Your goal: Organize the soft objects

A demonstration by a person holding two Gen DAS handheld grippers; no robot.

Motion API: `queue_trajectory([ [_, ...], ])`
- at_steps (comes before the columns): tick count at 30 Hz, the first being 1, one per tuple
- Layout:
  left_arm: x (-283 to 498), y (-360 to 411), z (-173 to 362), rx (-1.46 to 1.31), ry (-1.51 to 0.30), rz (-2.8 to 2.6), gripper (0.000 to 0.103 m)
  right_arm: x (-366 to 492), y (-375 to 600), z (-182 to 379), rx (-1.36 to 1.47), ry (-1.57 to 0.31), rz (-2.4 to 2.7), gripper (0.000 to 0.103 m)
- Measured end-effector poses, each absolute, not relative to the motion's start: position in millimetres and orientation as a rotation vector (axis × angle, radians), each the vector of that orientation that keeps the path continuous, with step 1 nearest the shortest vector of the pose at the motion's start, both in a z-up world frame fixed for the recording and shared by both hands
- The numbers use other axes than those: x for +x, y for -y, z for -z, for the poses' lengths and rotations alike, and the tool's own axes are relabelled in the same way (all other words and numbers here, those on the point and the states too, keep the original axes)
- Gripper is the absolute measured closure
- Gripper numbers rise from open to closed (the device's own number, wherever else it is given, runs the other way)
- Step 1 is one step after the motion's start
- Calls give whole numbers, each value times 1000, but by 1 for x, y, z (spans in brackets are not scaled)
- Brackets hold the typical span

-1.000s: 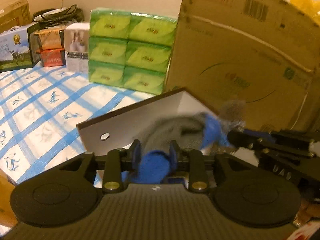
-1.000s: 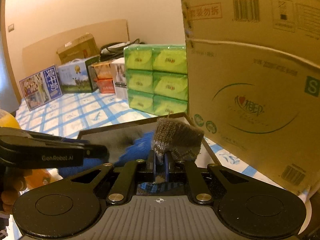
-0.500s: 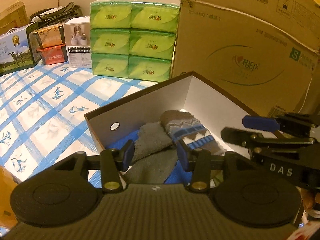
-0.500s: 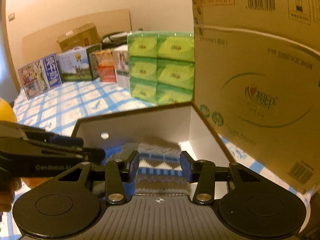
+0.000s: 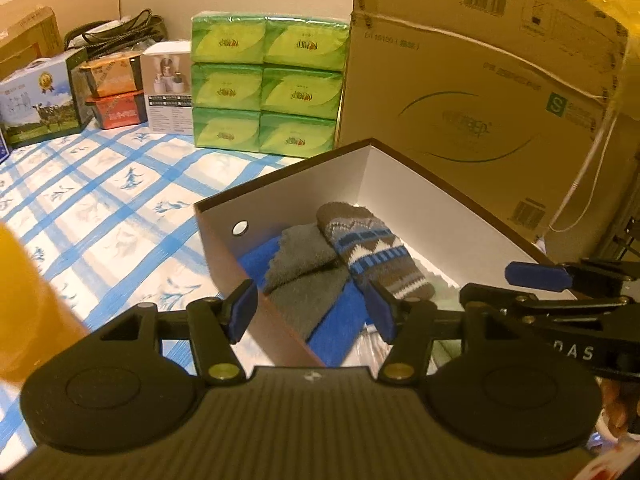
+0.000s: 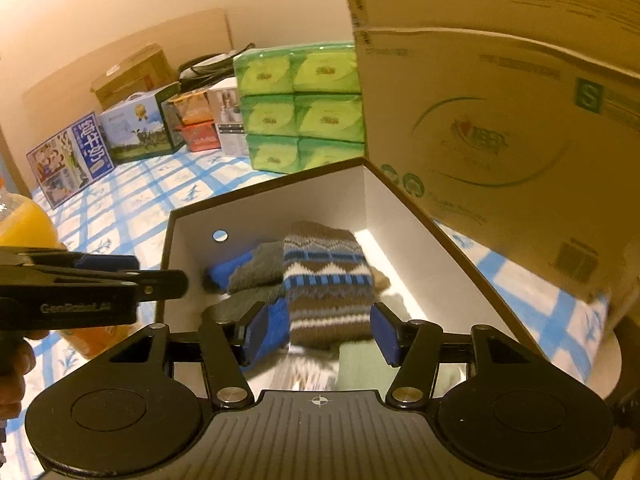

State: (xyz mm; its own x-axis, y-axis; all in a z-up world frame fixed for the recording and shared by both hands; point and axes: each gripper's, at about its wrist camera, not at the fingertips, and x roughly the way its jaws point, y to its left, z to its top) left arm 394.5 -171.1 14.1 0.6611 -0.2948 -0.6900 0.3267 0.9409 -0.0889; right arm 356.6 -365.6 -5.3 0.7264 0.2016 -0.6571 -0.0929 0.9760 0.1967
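- Both socks have dropped into the box since a second ago; back then each gripper was pinching one, and now both grippers have let go and pulled back.
- Left gripper (image 5: 312,312): its jaws are opening, and nothing is between the pads. It sits right over the near wall of the shoe box (image 5: 224,240), so a push down could hit that wall and shove or tip the box.
- Grey and blue sock (image 5: 304,264): it lies flat on the box floor, against the left wall. Its blue end runs toward the near side, close to the left pads, so a snap shut could grab it again.
- Patterned sock (image 6: 326,284): it lies beside the grey one and partly on top of it. It could slide off if the box gets bumped.
- Right gripper (image 6: 318,330): its jaws are opening too, with empty pads just above the patterned sock's near end. Going lower could catch the wool and drag the sock out.
- Big cardboard carton (image 6: 500,120): it stands just beside the box on the right, so a wide swing could knock it.
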Motion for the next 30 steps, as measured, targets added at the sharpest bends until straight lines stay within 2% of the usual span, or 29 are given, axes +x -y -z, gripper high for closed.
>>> queue_trajectory([
  [5,356,157,-33,53,-750,366,46,323,364,-8,202,-751,-127,46],
  [11,303,135,-58,53,-706,368,39,282,352,-29,230,-745,-102,45],
  [30,160,57,-88,11,-669,273,39,161,275,-68,150,-684,-166,38],
])
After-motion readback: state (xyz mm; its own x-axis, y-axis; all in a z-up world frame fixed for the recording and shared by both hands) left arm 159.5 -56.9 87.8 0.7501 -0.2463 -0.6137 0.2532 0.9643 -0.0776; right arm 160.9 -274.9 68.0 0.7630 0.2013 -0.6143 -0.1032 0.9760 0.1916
